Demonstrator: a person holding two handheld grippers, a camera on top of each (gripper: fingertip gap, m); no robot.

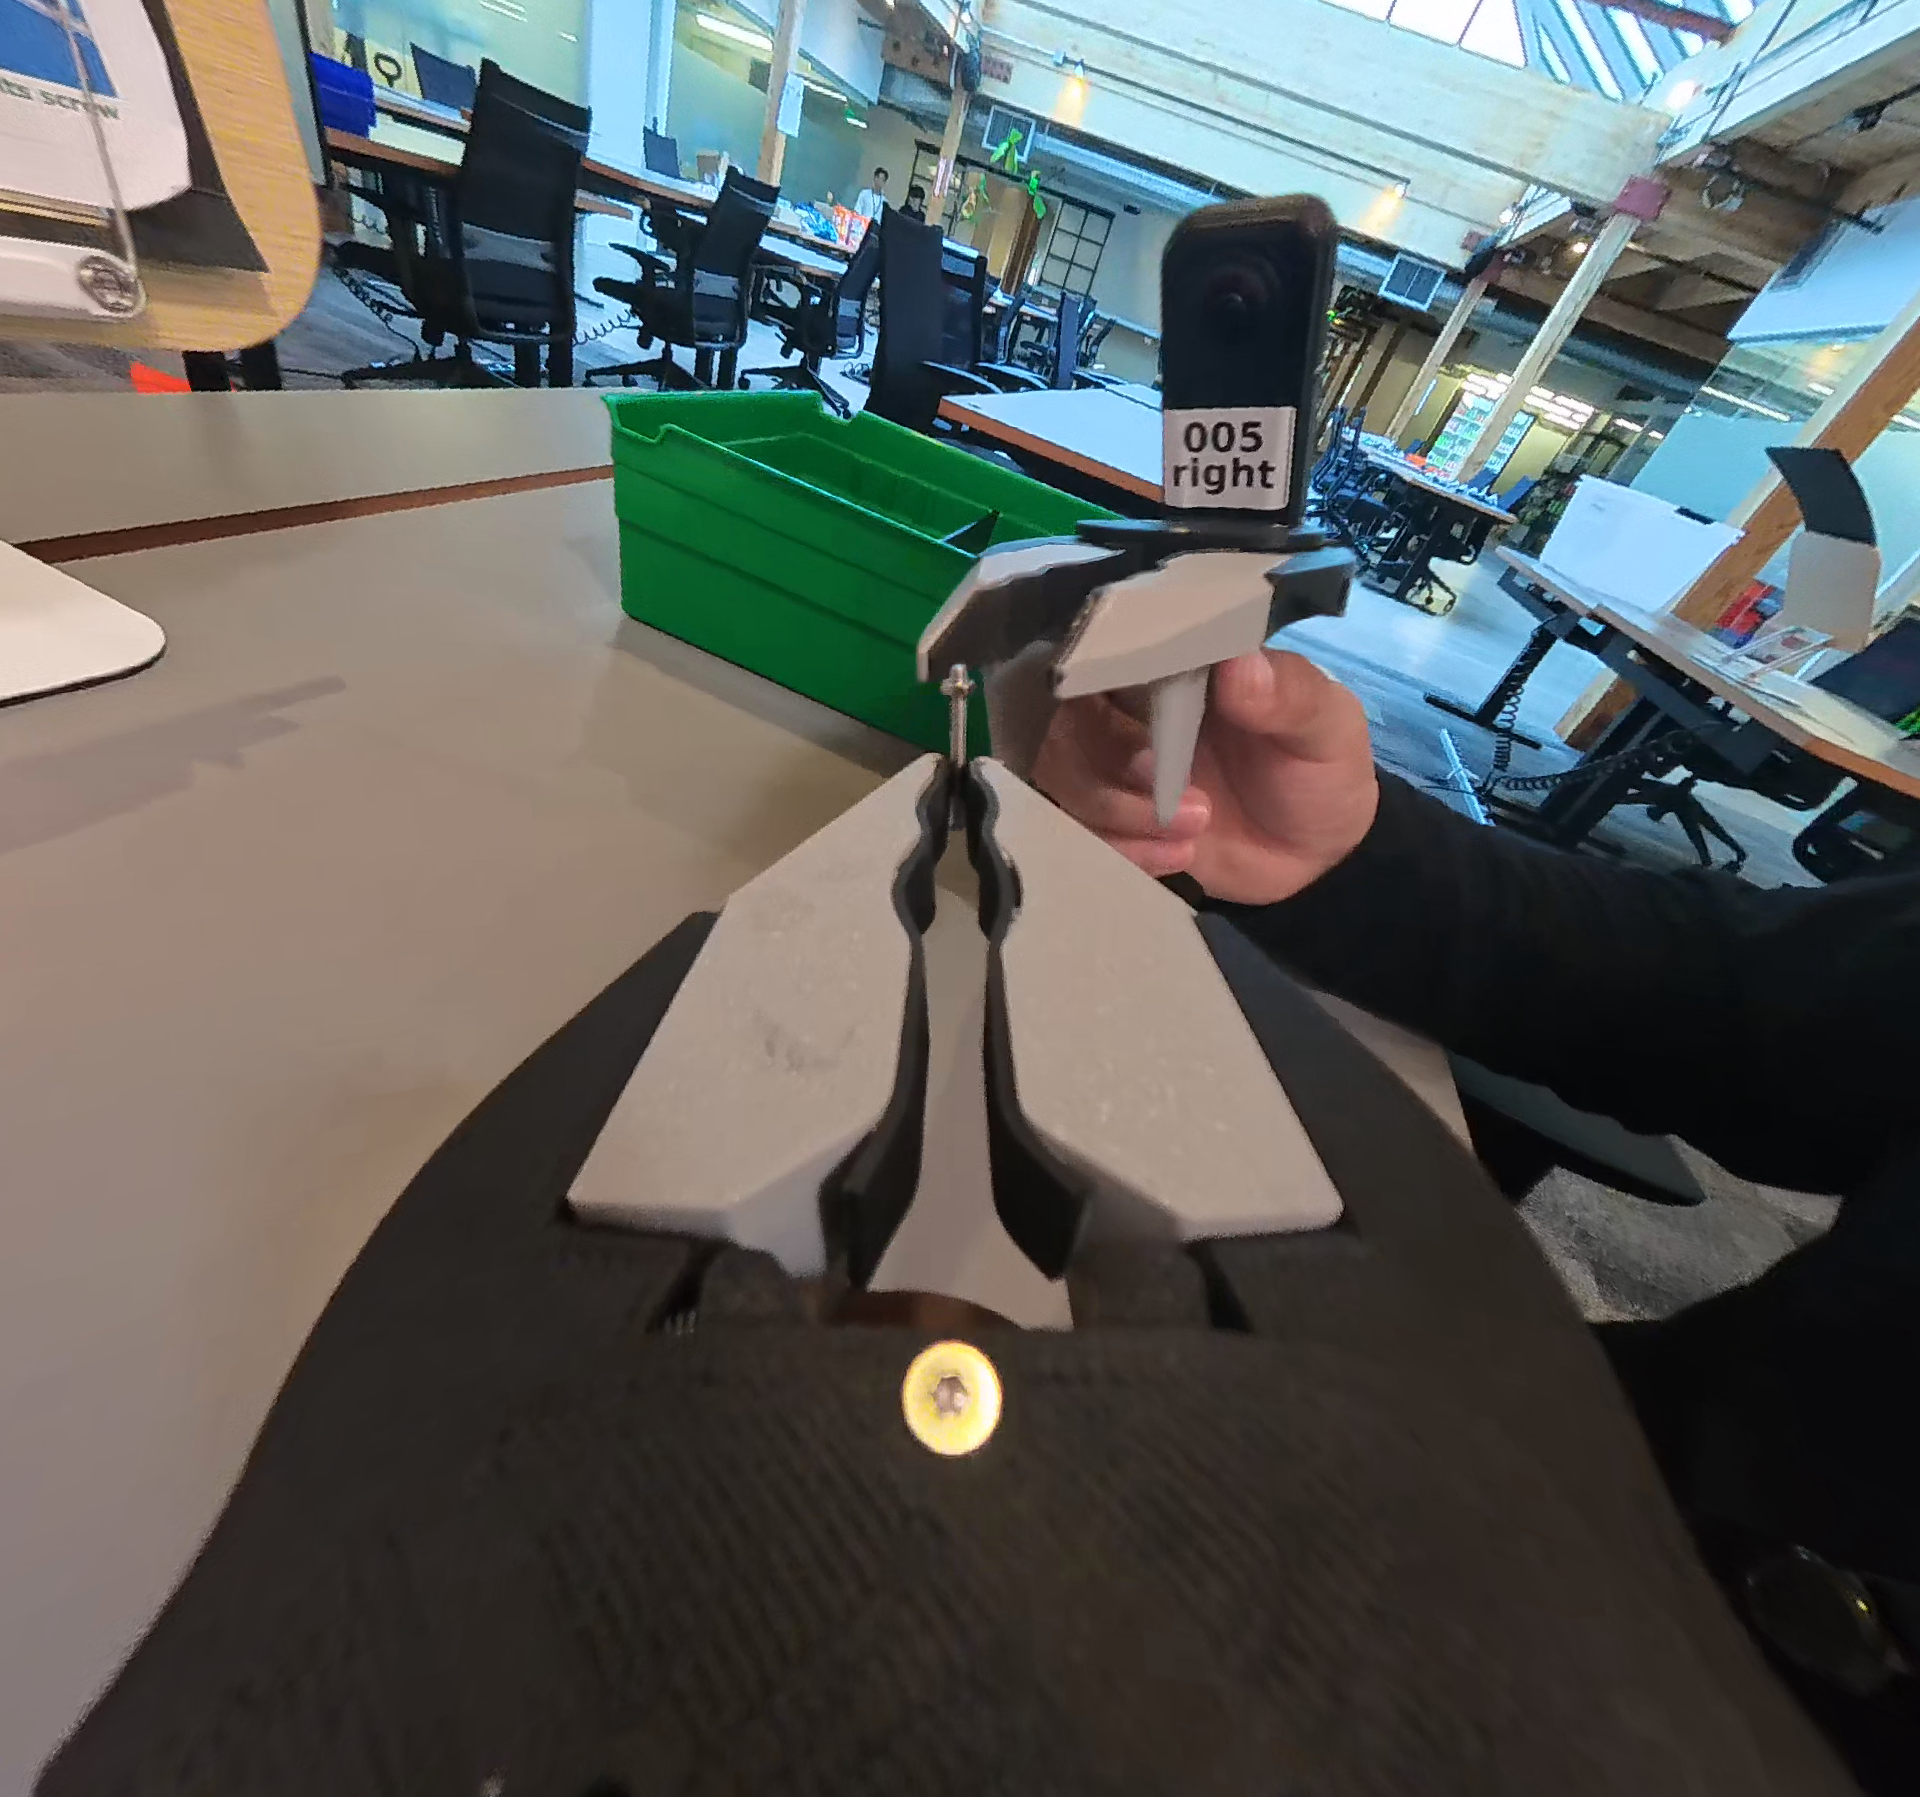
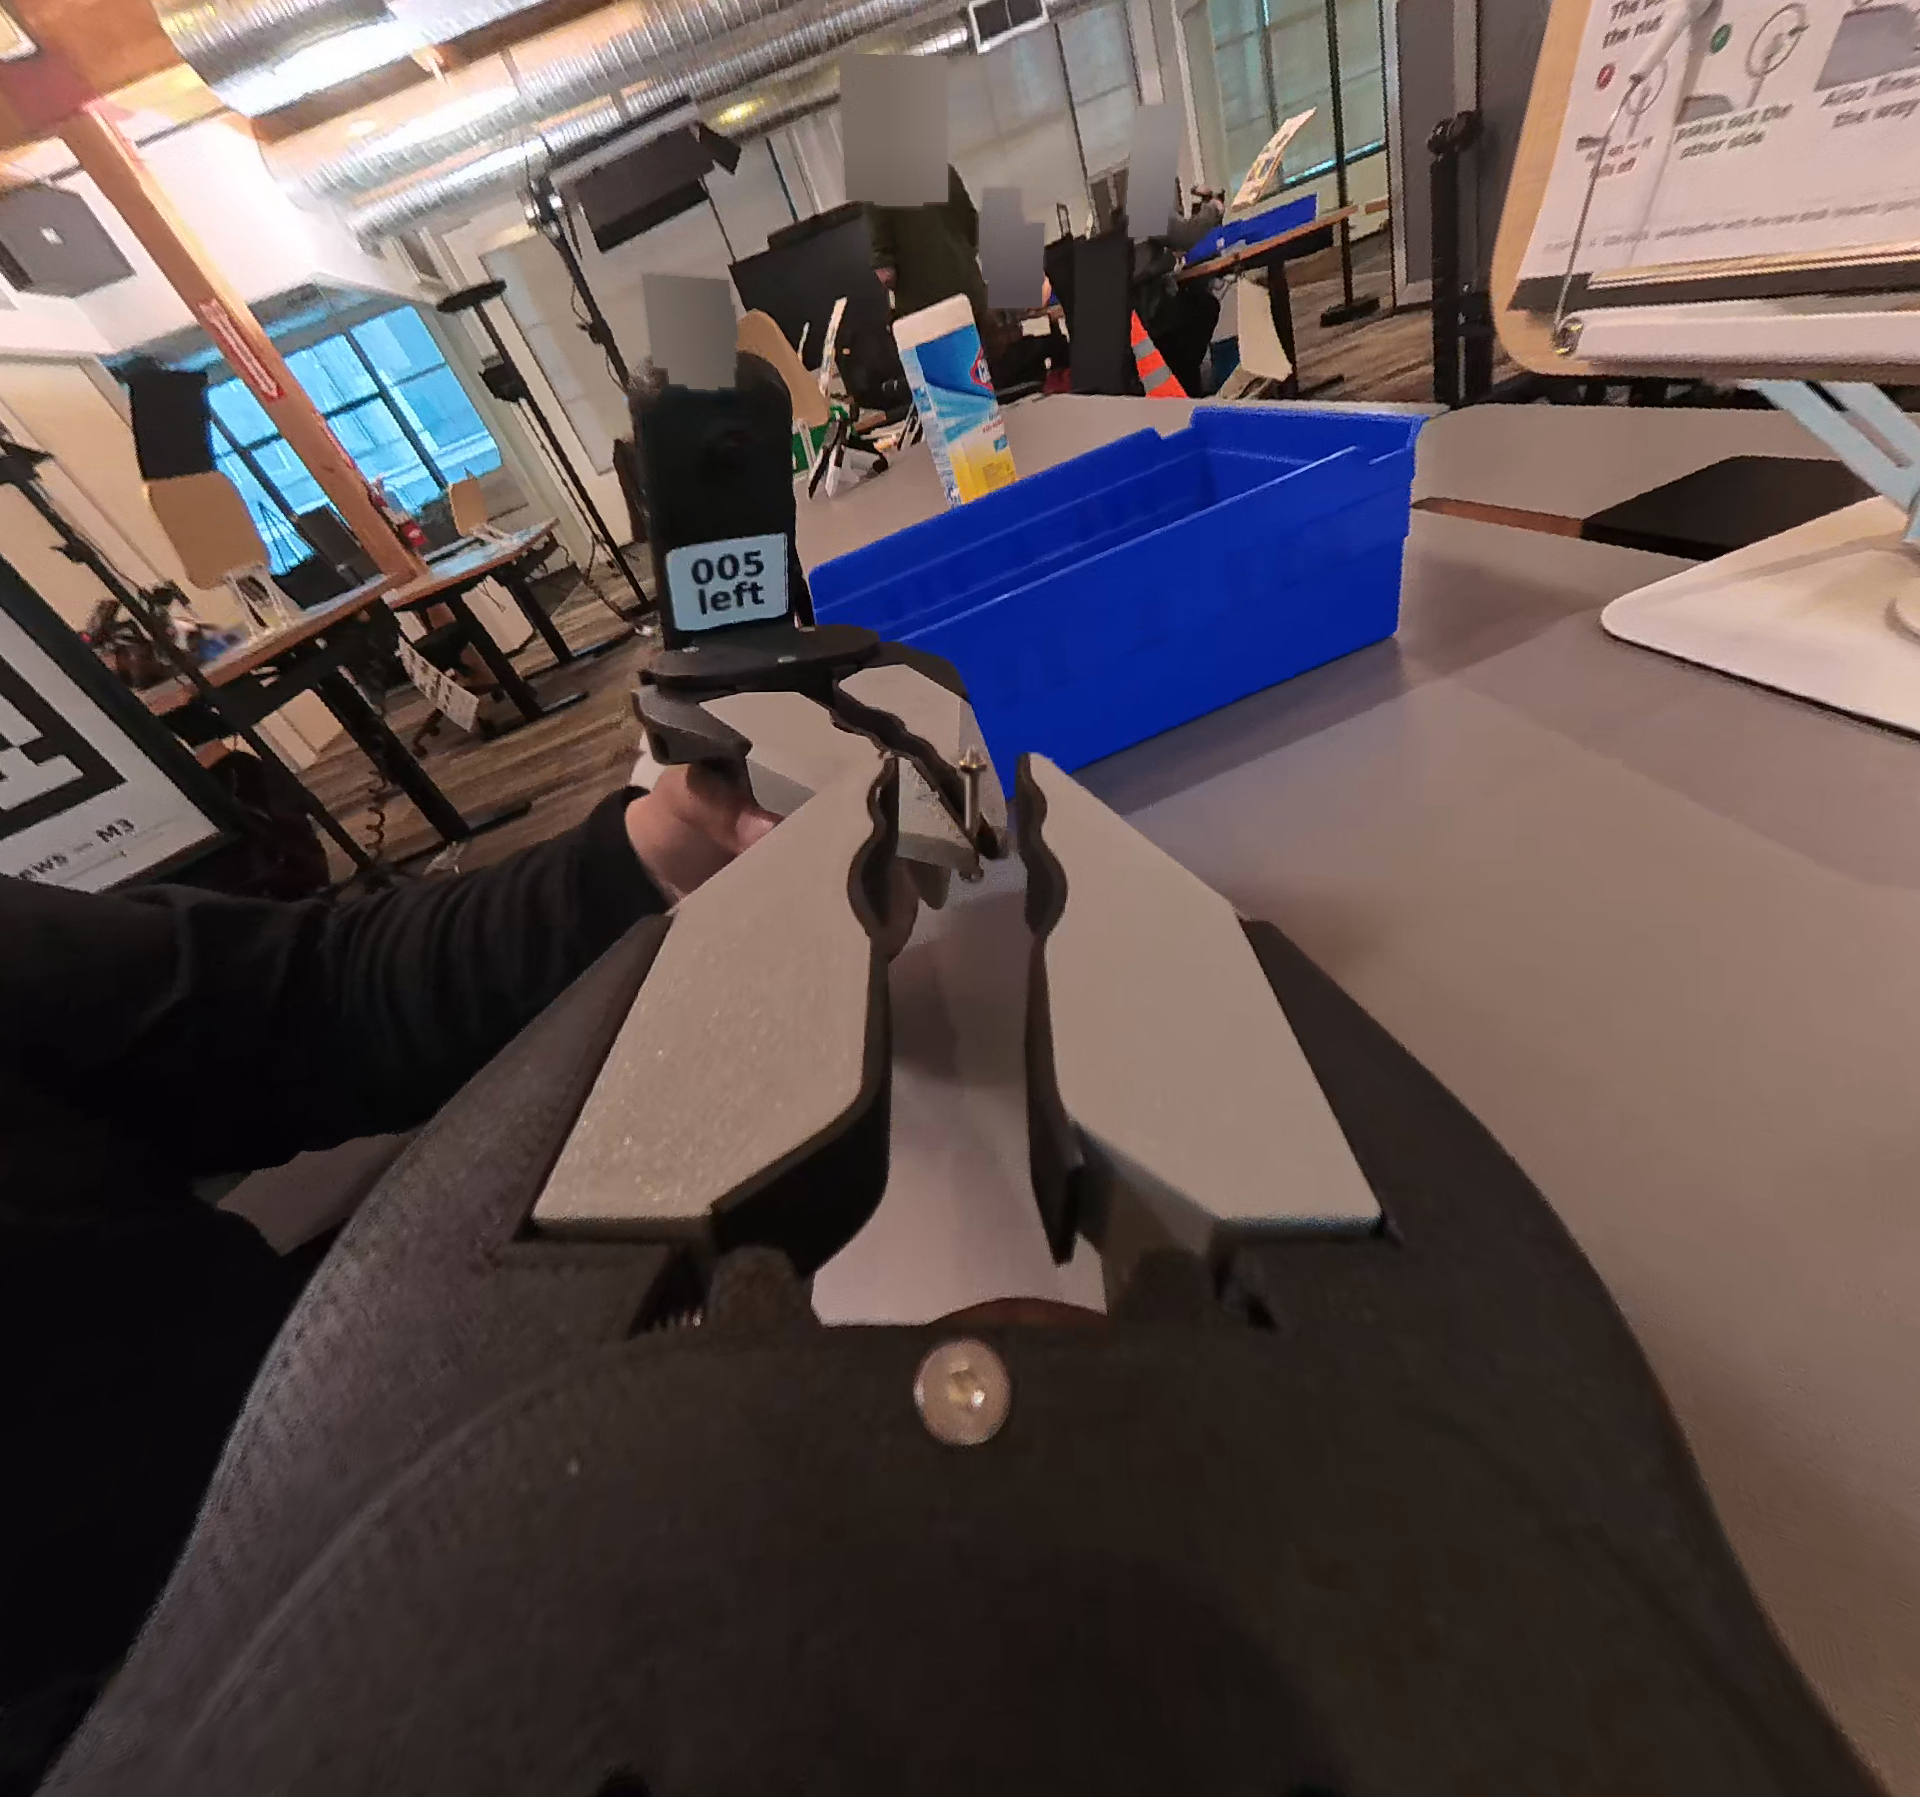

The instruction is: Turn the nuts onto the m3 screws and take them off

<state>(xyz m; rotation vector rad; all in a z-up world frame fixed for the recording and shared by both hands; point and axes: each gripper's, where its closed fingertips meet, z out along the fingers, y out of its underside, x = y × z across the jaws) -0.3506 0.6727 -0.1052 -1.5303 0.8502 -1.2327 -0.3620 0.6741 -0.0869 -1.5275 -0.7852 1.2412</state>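
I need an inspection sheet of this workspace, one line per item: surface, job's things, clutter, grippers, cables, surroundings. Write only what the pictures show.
Surface: grey table, bare near the grippers.
Job's things: one screw held upright at the left gripper's tips, a small part near its top end, likely the nut; green bin and blue bin on the table, contents not visible.
Clutter: wipes canister behind the blue bin; white stand base with an instruction sheet above it.
Grippers: left gripper shut on the screw; right gripper open, its tips around the screw.
Cables: nothing seen on the table.
Surroundings: open office with desks, black chairs and people far behind.
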